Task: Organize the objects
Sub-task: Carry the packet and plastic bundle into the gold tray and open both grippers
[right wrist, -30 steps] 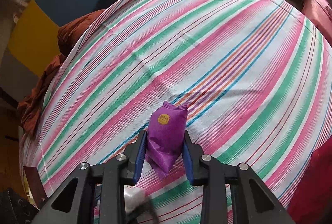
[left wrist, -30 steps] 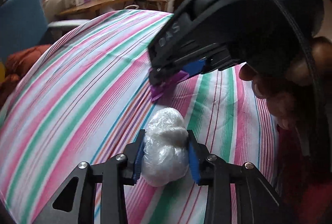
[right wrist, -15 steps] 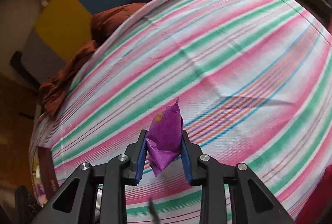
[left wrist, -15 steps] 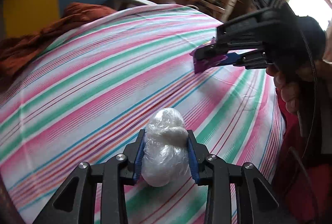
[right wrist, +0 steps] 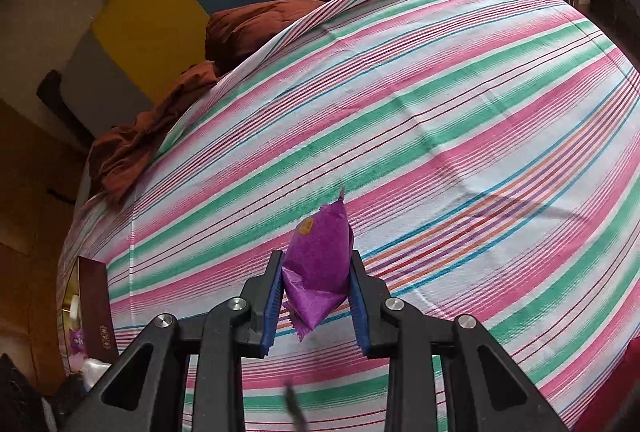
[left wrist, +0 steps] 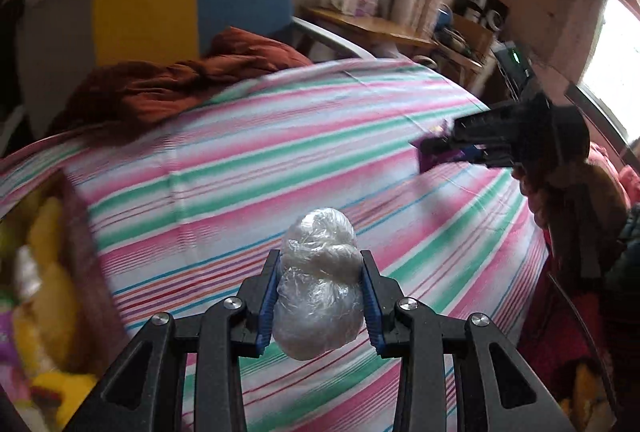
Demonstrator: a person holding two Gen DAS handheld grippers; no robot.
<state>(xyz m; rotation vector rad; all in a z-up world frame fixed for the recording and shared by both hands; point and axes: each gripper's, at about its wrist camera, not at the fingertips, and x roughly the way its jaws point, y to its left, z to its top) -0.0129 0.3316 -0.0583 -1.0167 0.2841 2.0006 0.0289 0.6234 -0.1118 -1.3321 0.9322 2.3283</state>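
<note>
Above the striped cloth (right wrist: 440,80), the left tool (left wrist: 320,292) clamps a plastic-wrapped white bundle (left wrist: 318,284) at six o'clock, while the right tool (right wrist: 316,292) pinches a purple snack packet (right wrist: 320,264).

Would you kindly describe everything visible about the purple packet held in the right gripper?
The purple packet is a small, crinkled foil-like wrapper with a yellow mark near its top and serrated sealed ends. It stands roughly upright, pinched at its sides between the blue pads of the right gripper, lifted clear above the striped cloth. Nothing else touches it.
</note>
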